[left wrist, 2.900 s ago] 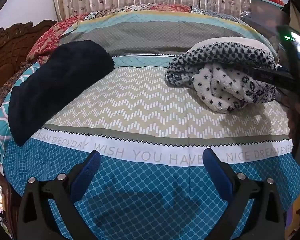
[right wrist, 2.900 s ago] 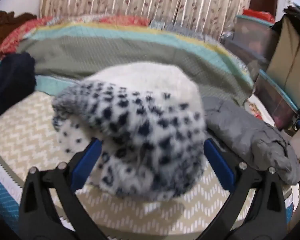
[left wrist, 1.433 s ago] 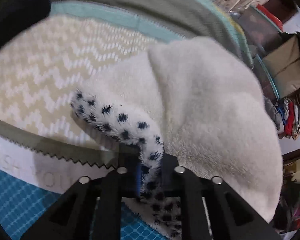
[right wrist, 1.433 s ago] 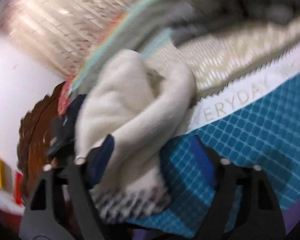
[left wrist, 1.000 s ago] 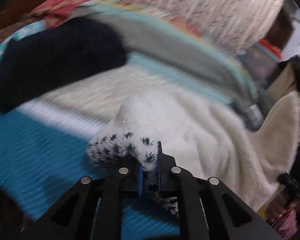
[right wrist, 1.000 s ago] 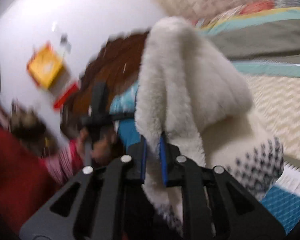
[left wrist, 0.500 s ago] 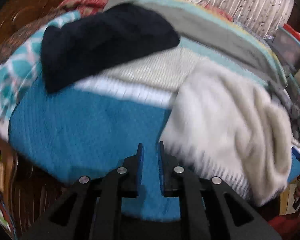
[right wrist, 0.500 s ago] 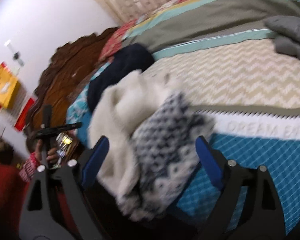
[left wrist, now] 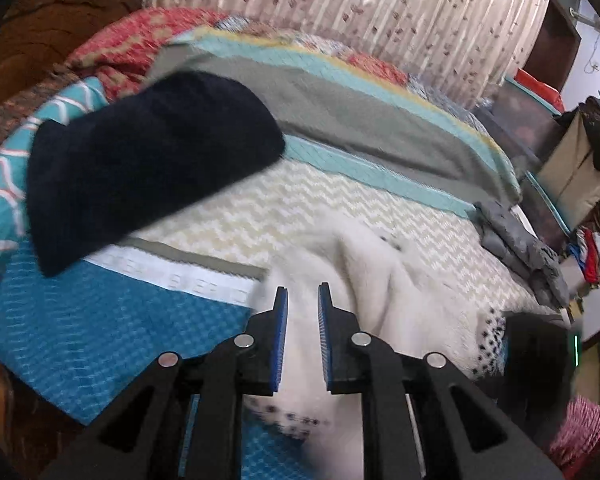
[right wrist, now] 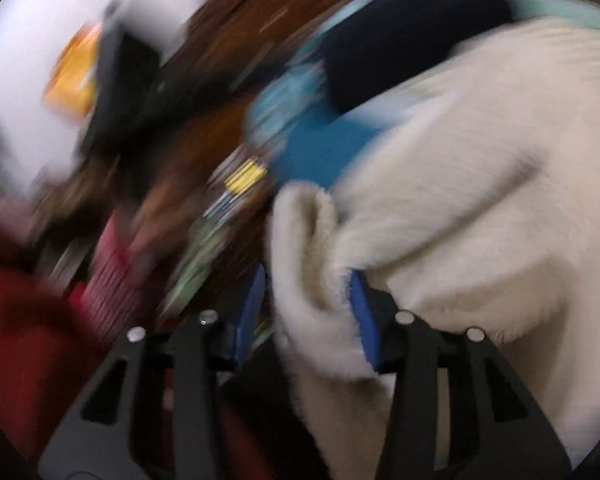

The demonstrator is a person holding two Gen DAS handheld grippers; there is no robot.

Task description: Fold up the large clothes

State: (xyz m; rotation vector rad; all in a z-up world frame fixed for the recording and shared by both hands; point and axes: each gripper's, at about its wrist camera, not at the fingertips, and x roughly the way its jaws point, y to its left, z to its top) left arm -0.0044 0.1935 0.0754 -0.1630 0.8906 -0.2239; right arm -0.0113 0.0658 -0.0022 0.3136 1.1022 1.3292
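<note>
A large fluffy white garment (left wrist: 364, 276) with black spotted trim lies spread on the near right of the bed. My left gripper (left wrist: 302, 300) hovers over its near edge with the jaws a narrow gap apart and white fleece showing between them. In the blurred right wrist view, my right gripper (right wrist: 306, 292) has a thick fold of the white garment (right wrist: 480, 184) between its blue pads (right wrist: 362, 316), jaws partly closed around it.
A folded dark navy garment (left wrist: 140, 164) lies at the bed's left. A grey folded garment (left wrist: 520, 248) sits at the right edge. The bedspread (left wrist: 112, 328) is teal and beige. Storage boxes (left wrist: 528, 120) and a curtain stand behind. A wooden headboard (right wrist: 220, 60) is at left.
The white garment has been pulled out flatter across the near side of the bed. My right gripper, open half a second ago, now has a fold of it between its pads and is swinging fast.
</note>
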